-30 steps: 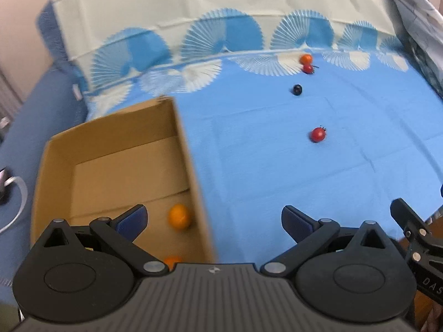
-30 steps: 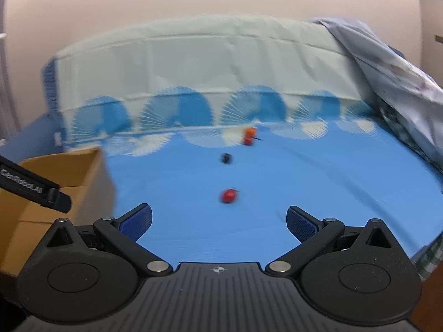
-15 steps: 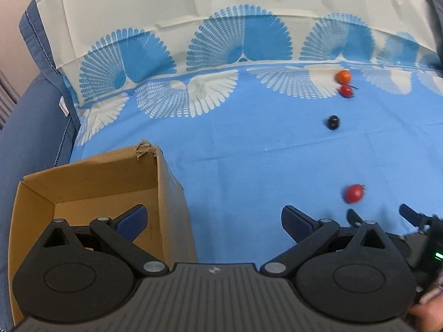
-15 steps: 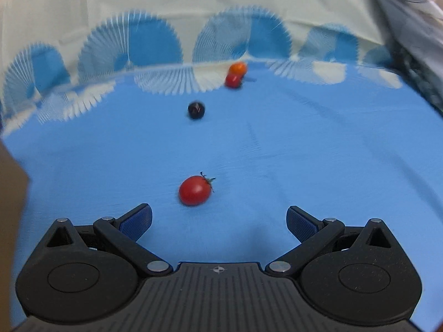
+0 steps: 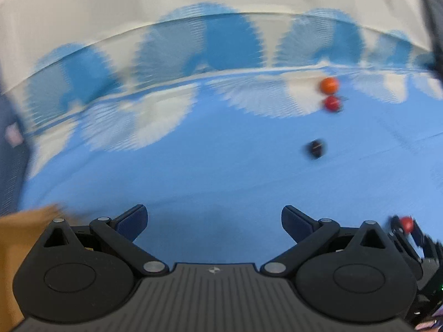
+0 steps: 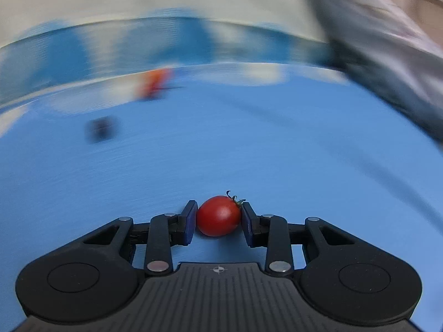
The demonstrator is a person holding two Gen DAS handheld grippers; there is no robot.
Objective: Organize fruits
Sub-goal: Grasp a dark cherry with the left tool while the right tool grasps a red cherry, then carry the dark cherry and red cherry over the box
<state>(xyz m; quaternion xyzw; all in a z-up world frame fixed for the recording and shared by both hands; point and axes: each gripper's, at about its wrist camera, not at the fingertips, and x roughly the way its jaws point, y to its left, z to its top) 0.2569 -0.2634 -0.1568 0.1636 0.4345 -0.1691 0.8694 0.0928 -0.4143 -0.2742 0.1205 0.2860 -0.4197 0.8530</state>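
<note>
Tomato (image 6: 218,215) clamped between right gripper (image 6: 218,217) fingers; left gripper (image 5: 214,220) fingers apart.

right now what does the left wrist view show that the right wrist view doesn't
Only the left wrist view shows a corner of the cardboard box and the open, empty left gripper. Only the right wrist view shows the right gripper with its jaws closed on the red cherry tomato, stem and all. Both show the blue cloth, the dark fruit and the orange-and-red pair.

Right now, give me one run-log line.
right gripper: shut on tomato | left gripper: open, nothing held | loose on cloth: three fruits
</note>
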